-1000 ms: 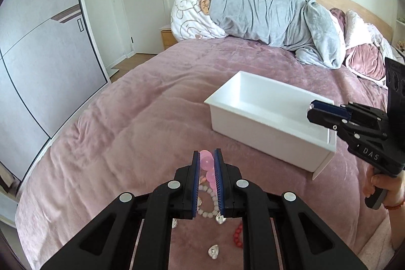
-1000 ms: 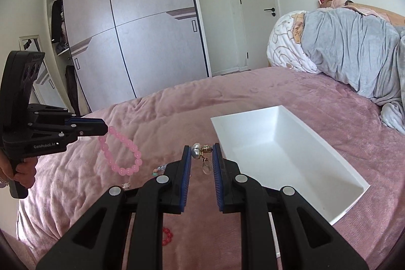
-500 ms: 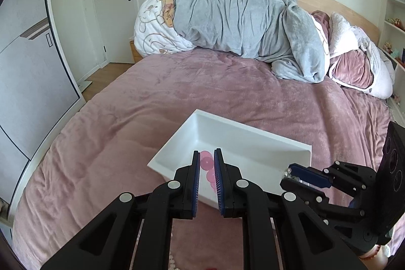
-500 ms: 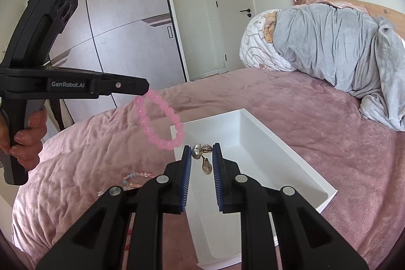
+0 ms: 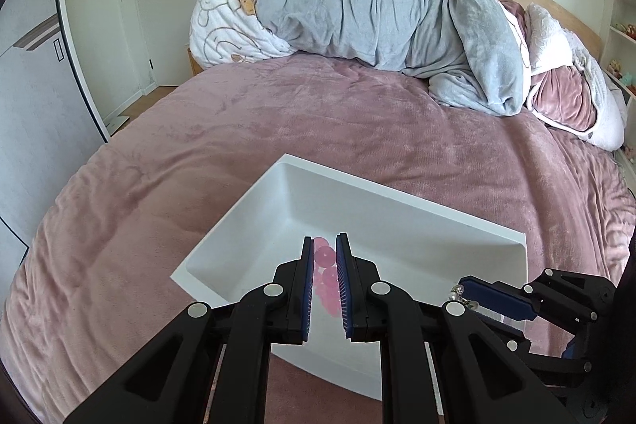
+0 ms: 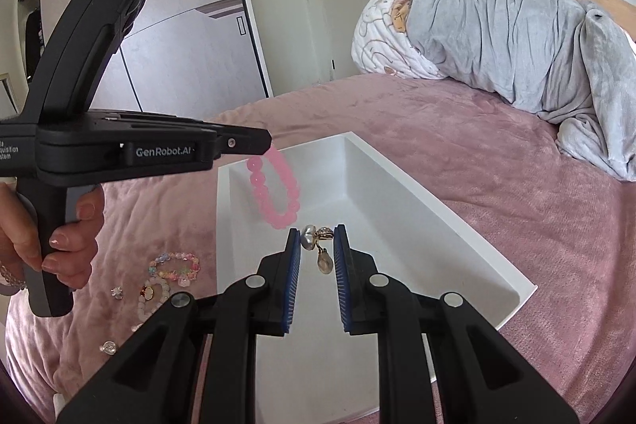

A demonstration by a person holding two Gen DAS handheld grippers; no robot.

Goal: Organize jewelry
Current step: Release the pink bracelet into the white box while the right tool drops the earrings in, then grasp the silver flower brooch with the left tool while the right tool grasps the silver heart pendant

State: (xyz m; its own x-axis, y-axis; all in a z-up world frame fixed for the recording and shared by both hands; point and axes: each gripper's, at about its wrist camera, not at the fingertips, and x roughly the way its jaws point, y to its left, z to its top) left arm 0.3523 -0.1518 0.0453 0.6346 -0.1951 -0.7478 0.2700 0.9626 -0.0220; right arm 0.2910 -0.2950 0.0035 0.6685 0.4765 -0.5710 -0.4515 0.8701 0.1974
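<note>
1. Left gripper [image 5: 324,257] closed down to a narrow gap on the pink bead bracelet [image 6: 274,191]; bracelet pinched at its top, the loop hanging free below the fingertips. Gripped high, presumably so the beads drop clear on release.
2. Position of bracelet: suspended over the near-left end of the white tray [image 6: 445,203], inside the rim line, not touching the floor of the tray as far as visible.
3. Right gripper [image 6: 317,239] likewise nearly closed, clamping a pearl-and-gold earring [image 6: 316,235]; a drop pendant dangles between the pads. Held above the tray interior, beside and just below the bracelet.
4. Both pieces carried over the same container: judged to be the drop-off stage for two items at once.
5. Tray resting on the mauve bedspread [image 5: 278,130], floor bare where visible.
6. Remaining loose jewelry [image 6: 167,277] lying on the bedspread left of the tray: pastel bead bracelets and small clear pieces. Task judged early, most items not yet moved.
7. Risk noted: bracelet swinging on release, possibly catching the rim.
</note>
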